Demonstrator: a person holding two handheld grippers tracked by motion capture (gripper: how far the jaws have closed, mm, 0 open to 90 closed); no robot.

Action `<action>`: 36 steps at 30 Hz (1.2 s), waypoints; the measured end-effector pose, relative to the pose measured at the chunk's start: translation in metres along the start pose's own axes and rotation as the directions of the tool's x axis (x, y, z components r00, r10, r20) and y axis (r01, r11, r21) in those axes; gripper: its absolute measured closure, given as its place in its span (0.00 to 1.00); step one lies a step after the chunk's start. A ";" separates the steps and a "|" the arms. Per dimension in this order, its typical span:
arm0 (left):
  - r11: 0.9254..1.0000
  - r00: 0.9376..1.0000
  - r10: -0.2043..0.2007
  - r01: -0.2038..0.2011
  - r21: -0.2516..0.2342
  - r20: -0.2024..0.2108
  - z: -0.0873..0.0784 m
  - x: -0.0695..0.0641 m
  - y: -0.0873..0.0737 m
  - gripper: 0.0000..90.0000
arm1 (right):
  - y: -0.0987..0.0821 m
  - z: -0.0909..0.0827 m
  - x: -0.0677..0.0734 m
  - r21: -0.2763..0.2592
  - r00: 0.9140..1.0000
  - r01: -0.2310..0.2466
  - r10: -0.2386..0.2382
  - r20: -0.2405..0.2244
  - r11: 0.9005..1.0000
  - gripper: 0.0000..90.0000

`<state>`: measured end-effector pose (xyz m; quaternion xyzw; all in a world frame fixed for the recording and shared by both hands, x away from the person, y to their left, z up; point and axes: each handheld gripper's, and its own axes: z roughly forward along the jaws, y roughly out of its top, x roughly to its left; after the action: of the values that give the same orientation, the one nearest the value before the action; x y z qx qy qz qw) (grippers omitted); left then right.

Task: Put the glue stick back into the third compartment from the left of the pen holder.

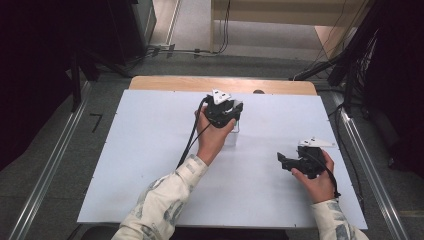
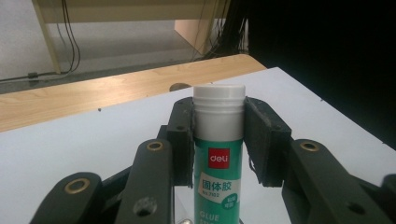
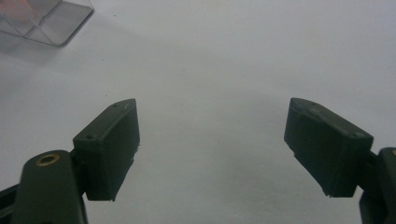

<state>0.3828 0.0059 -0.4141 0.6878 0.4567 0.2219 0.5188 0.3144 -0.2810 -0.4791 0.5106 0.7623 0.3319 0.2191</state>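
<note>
Two tools are before us. Our left tool (image 2: 218, 133) is clenched on an upright green glue stick with a white cap (image 2: 218, 154), above the white desk (image 1: 150, 165) near its far edge. Our right tool (image 3: 212, 149), well apart from the glue stick, rests released on that desk, near a clear plastic box (image 3: 44, 21).

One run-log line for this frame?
left gripper: shut on glue stick, upright | right gripper: open, nothing between | clear box: on table
</note>
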 end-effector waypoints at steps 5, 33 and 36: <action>1.000 1.000 0.016 -0.016 -0.009 -0.019 -0.003 0.000 -0.003 0.72 | 0.000 0.000 0.000 0.001 1.000 -0.001 0.001 0.000 1.000 0.19; 0.999 0.999 0.047 -0.046 -0.009 0.015 -0.030 -0.002 -0.012 0.43 | 0.000 0.000 0.001 0.003 1.000 -0.001 0.001 0.003 1.000 0.19; 0.999 0.999 0.050 -0.050 -0.005 0.019 -0.034 -0.002 -0.013 0.40 | 0.000 0.000 0.000 0.000 1.000 0.000 0.000 0.003 1.000 0.19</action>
<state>0.3501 0.0215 -0.4138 0.7000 0.4338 0.2290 0.5189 0.3144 -0.2809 -0.4795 0.5111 0.7621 0.3310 0.2201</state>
